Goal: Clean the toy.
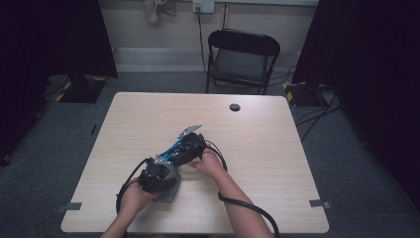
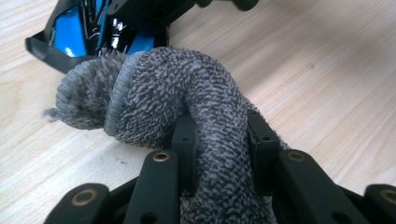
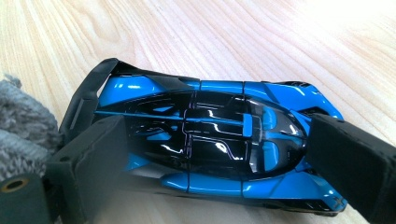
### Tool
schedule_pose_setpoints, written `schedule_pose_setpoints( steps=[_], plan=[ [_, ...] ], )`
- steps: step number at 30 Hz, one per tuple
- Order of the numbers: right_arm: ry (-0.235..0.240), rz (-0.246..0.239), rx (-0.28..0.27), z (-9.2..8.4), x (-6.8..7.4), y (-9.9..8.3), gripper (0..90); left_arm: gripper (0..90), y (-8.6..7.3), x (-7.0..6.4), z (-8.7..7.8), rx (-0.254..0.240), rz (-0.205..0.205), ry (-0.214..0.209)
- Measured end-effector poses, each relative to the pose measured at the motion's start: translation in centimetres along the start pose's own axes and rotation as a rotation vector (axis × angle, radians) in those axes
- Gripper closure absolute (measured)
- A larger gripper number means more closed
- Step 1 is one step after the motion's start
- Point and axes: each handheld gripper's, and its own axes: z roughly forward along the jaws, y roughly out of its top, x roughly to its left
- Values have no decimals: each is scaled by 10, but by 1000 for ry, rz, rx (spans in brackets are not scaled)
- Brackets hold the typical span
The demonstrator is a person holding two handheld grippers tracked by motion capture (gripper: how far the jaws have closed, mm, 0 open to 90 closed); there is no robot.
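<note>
Grey knitted cloth (image 2: 187,107) sits right under our lens in the left tongs view, pinched tight between the left tongs (image 2: 223,140), its rolled end bulging out ahead of the jaws. Just beyond that roll, touching or nearly so, we see the tail of the blue and black toy car (image 2: 93,28). Our right tongs view gives the car (image 3: 210,140) whole, from above: the right tongs (image 3: 212,154) clamp it lengthwise, one jaw at the rear wing, one at the nose, cloth fuzz (image 3: 23,126) beside the rear jaw. From the high view, both tongs (image 1: 157,174) (image 1: 190,144) crowd together on the pale wood counter (image 1: 257,148); the cloth (image 1: 167,194) peeks from under our left hand. Behind the counter, well apart, stands a black folding chair (image 1: 242,59).
</note>
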Motion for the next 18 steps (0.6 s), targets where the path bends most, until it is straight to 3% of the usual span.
schedule_pose_setpoints(
  steps=[9,18],
  plan=[
    [-1,4,6,0,0,1,54,702,0,-2,1,-8,3,-22],
    [-1,3,-1,0,1,0,54,700,4,-11,1,-27,45,-50]
  ],
)
